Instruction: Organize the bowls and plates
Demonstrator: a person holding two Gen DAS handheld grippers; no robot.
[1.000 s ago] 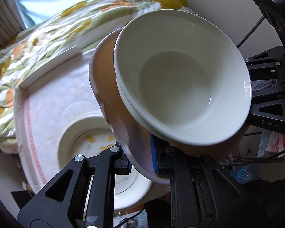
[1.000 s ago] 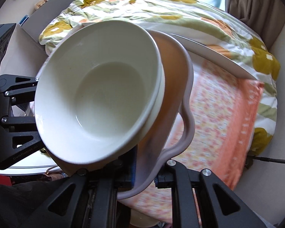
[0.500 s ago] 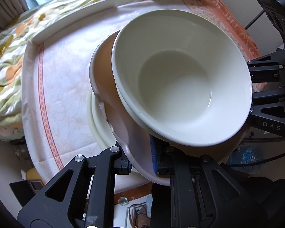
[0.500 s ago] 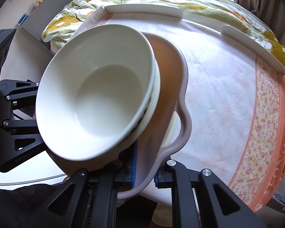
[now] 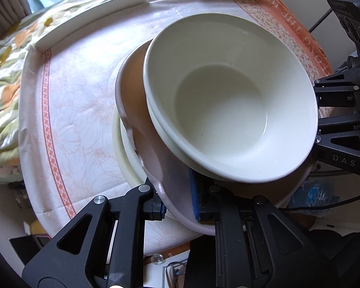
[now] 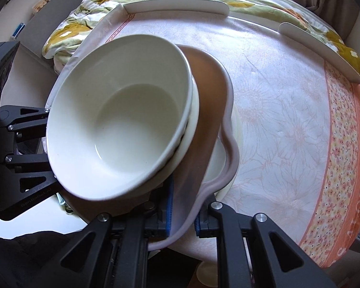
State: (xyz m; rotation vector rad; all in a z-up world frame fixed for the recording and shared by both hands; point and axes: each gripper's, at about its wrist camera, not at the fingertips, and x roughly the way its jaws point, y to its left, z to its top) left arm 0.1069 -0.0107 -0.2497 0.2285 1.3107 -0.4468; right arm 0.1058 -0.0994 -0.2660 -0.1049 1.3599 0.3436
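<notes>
Bowls [image 5: 230, 100], two white ones nested, sat on a wavy-rimmed pink plate [image 5: 156, 163] above a cream plate [image 5: 124, 148] on the table [image 5: 79, 110]; left hand-held gripper [image 5: 177, 202] and right hand-held gripper [image 6: 182, 218] each clamped the pink plate's rim.

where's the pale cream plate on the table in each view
Left wrist view: the pale cream plate shows as a crescent left of centre, under the wavy-rimmed pink plate.
Right wrist view: a sliver of it right of centre, under that plate's rim.
Shared landmark: the white stacked bowls on top.
</notes>
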